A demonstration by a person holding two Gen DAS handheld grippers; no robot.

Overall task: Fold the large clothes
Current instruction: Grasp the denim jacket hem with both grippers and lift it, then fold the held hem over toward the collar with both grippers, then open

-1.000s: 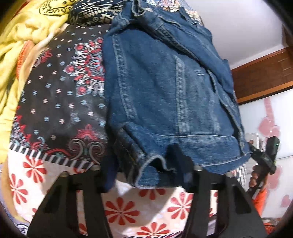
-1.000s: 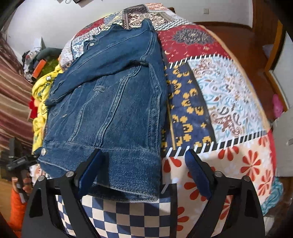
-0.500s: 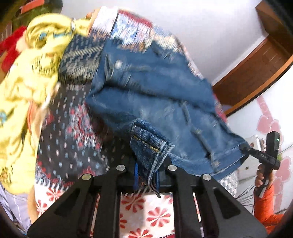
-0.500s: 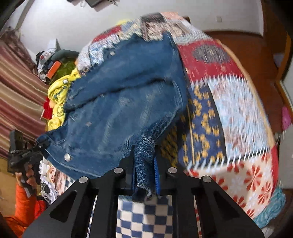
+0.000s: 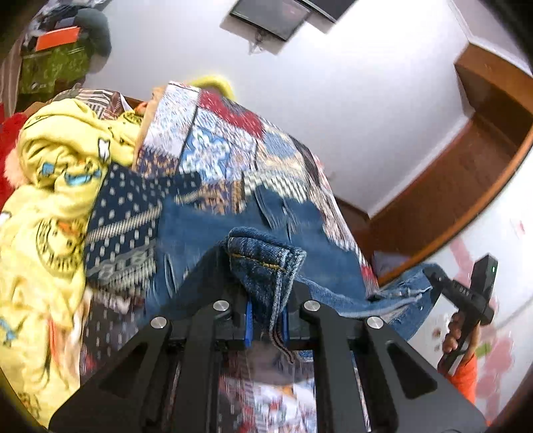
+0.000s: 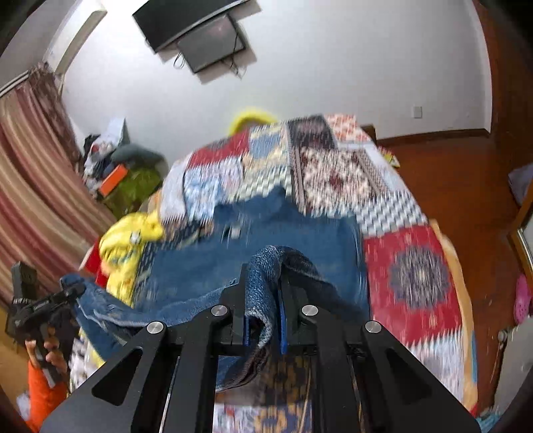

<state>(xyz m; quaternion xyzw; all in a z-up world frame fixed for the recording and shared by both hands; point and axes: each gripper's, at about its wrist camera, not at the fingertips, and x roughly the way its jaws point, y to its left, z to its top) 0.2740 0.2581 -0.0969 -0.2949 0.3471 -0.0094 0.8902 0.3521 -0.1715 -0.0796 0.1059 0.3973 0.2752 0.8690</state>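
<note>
A blue denim jacket [image 5: 206, 229] lies on a patchwork bedspread [image 5: 233, 140]; it also shows in the right wrist view [image 6: 293, 246]. My left gripper [image 5: 266, 319] is shut on one bottom hem corner, raised off the bed. My right gripper [image 6: 263, 319] is shut on the other hem corner. The hem stretches between the two grippers, lifted over the jacket's upper part. Each gripper shows in the other's view: the right one [image 5: 466, 293] and the left one [image 6: 43, 306]. Both views are motion-blurred.
A pile of yellow clothes [image 5: 50, 206] lies at the bed's left side, also seen in the right wrist view [image 6: 126, 239]. A wall TV [image 6: 196, 30] hangs behind the bed. Striped curtains [image 6: 30, 186] stand left, and wooden floor [image 6: 466, 186] lies right.
Both grippers closed on the jacket's bottom hem corners, then lifted them and carried them toward the collar end. The cameras now tilt up toward the wall.
</note>
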